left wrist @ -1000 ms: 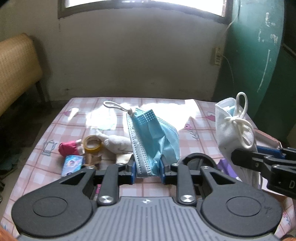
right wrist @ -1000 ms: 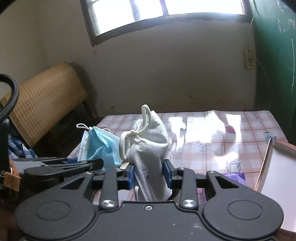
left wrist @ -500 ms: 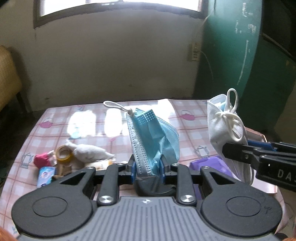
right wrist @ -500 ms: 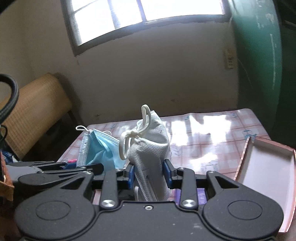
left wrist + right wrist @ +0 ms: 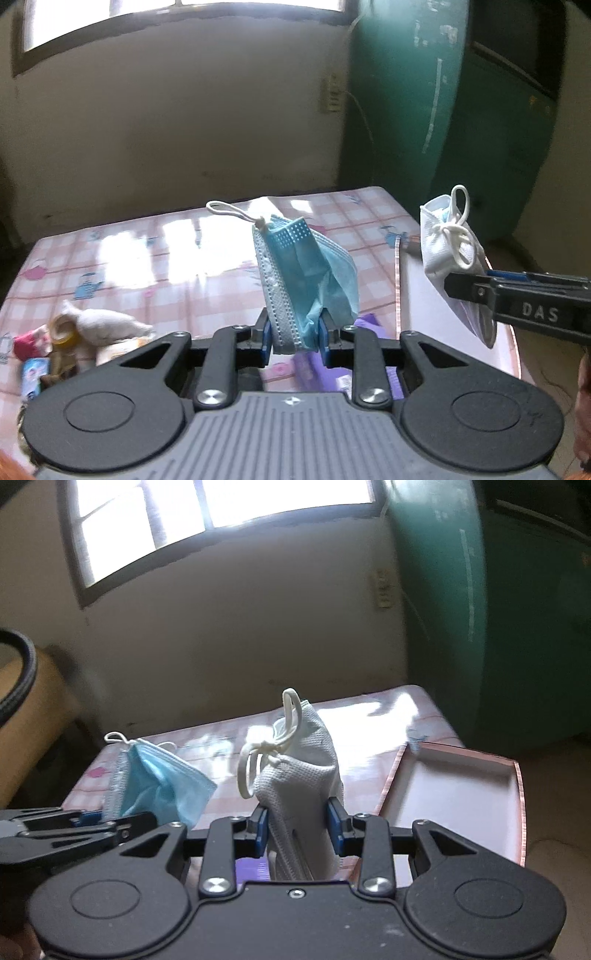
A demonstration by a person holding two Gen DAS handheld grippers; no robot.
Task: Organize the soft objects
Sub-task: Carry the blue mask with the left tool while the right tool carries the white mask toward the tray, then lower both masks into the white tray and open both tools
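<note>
Blue mask (image 5: 306,280) is pinched at its lower edge between the blue pads of the left hand-held gripper (image 5: 293,338), jaws closed down tight on it, and it stands up off the surface (image 5: 155,251) with its white ear loop sticking out at the top. The white mask (image 5: 306,768) gets the same treatment from the right hand-held gripper (image 5: 297,829): jaws clamped on its lower part, knotted ear loops hanging off its upper left side. Both masks are up in the air, not touching the checked surface.

Using the blue mask as the landmark: the white mask is off to its right, well apart, held at about the same height. Also to the right, lower down, sits an open pink box (image 5: 458,794) with a white inside, and the white mask hangs just at its near-left edge. Directly below the blue mask there's something purple (image 5: 325,369), partly hidden by the gripper. Down to the left is a small pile: a white cloth lump (image 5: 107,321), a tape roll (image 5: 64,328), something red (image 5: 26,341) and a little blue packet (image 5: 33,374), all a bit blurry.
</note>
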